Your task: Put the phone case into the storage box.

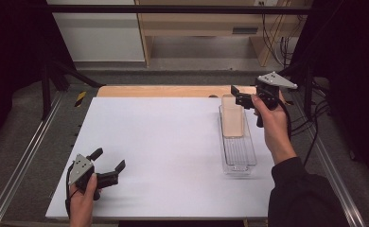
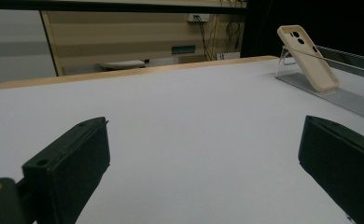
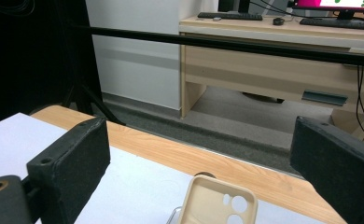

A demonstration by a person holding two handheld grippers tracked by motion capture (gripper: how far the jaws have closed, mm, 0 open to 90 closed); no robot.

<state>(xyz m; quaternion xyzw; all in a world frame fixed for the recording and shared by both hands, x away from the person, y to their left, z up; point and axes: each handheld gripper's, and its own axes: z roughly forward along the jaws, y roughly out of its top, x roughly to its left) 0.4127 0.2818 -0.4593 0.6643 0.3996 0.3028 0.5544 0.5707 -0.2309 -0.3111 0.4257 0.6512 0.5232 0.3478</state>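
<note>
Here, a clear tray (image 1: 239, 151) lies on the right part of the white table (image 1: 163, 151), its long side running away from the person. It is see-through plastic with a ribbed floor, and low walls go around it. Inside it there is one thing, a phone case (image 1: 232, 116). The case sits at the far end of the tray, and the near half of the tray floor is bare.

The case is beige and matte, with rounded corners. It is not lying flat: in the left gripper view the case (image 2: 307, 58) leans back, its lower edge on the tray floor and its upper edge raised at the tray (image 2: 339, 95) far end. Round camera cut-outs sit near the upper edge. In the right gripper view the hollow inner side of the case (image 3: 217, 201) faces the camera, and its raised rim and two round holes are plain to see.

The right gripper (image 1: 237, 96) is held above the far end of the tray, just beside the top of the case. Its jaws are spread wide and touch nothing; the case sits below and between them. The left gripper (image 1: 109, 160) rests low over the near left part of the table, well apart from the tray, with its jaws also spread and nothing between them.
</note>
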